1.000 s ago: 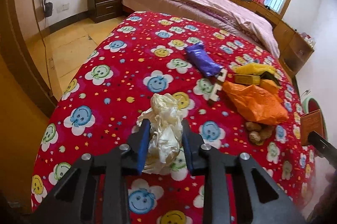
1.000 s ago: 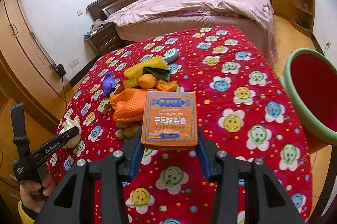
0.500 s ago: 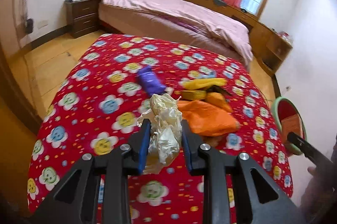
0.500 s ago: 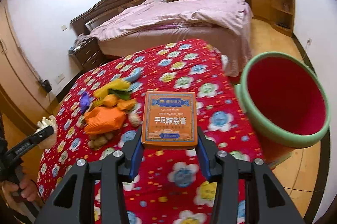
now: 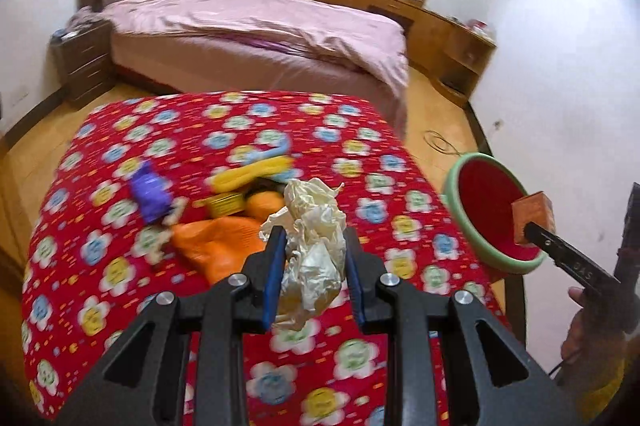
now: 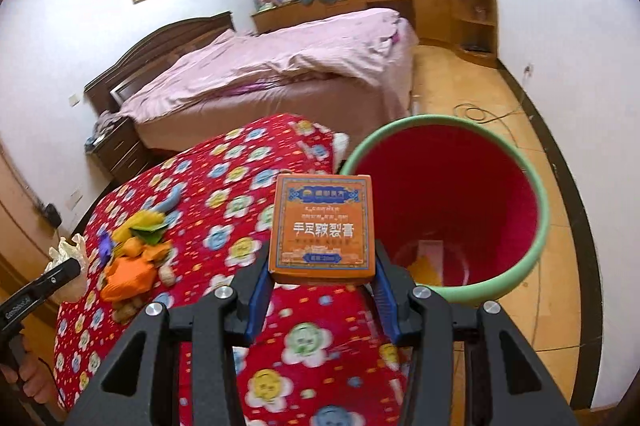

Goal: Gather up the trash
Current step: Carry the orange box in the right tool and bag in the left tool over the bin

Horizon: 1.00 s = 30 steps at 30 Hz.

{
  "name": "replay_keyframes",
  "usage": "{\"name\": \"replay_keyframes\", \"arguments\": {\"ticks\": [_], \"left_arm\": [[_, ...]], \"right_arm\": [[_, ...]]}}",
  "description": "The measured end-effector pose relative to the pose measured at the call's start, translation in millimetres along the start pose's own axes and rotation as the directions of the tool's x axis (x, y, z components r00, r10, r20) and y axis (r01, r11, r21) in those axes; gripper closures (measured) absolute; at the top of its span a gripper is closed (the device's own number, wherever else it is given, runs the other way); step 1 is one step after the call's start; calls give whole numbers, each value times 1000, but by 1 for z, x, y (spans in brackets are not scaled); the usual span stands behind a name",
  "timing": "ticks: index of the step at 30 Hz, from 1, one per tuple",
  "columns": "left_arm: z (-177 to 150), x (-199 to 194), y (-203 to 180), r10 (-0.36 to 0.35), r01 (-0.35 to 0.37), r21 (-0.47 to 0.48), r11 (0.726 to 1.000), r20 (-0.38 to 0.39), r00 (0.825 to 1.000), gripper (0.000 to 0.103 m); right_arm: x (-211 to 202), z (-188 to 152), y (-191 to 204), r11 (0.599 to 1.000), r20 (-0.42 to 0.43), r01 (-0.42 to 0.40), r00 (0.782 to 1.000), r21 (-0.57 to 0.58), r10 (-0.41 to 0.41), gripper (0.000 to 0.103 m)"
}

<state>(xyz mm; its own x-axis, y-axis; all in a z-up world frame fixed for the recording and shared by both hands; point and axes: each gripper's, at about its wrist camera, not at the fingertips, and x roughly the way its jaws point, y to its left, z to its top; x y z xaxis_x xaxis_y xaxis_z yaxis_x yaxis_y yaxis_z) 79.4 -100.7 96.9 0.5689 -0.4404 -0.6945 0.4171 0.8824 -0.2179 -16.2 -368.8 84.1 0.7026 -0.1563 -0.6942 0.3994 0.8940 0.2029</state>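
Note:
My left gripper (image 5: 314, 254) is shut on a crumpled cream plastic bag (image 5: 314, 226), held above the red flowered table cover (image 5: 120, 130). My right gripper (image 6: 322, 280) is shut on an orange box (image 6: 323, 226) with printed text, held at the near rim of the red bucket with a green rim (image 6: 460, 194). In the left wrist view the box (image 5: 534, 218) hangs over the bucket (image 5: 486, 202) at the right. More trash lies on the cover: an orange bag (image 5: 216, 246), a purple wrapper (image 5: 149, 194), a yellow piece (image 5: 248, 176) and a small tin (image 5: 226, 204).
The bucket stands on the wooden floor off the table's right edge, with some scraps (image 6: 428, 262) at its bottom. A bed with pink bedding (image 5: 256, 30) lies beyond the table. A low wooden cabinet (image 5: 400, 10) runs along the far wall. A cable (image 6: 476, 112) lies on the floor.
Both grippers have swung right toward the bucket with their loads. The orange box has gone from above the table to the bucket's rim. The bag has been lifted higher above the table.

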Motion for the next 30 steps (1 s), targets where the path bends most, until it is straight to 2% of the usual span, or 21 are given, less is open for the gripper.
{"name": "replay_keyframes", "arguments": {"ticks": [6,15,30], "left_arm": [[15,21,-45,-44,45,86,995,-16,999,75],[26,62,-108,-120,127,159,979,-56,991,75],[28,136,-196,-158,188,257,948,-134,978,75]], "right_arm": [[4,2,-32,998,4,42,999,55,-42,55],[6,5,-78,988,12,81,996,132,-83,55],[24,19,-139,977,-1,108,994,182,-109,55]]}}
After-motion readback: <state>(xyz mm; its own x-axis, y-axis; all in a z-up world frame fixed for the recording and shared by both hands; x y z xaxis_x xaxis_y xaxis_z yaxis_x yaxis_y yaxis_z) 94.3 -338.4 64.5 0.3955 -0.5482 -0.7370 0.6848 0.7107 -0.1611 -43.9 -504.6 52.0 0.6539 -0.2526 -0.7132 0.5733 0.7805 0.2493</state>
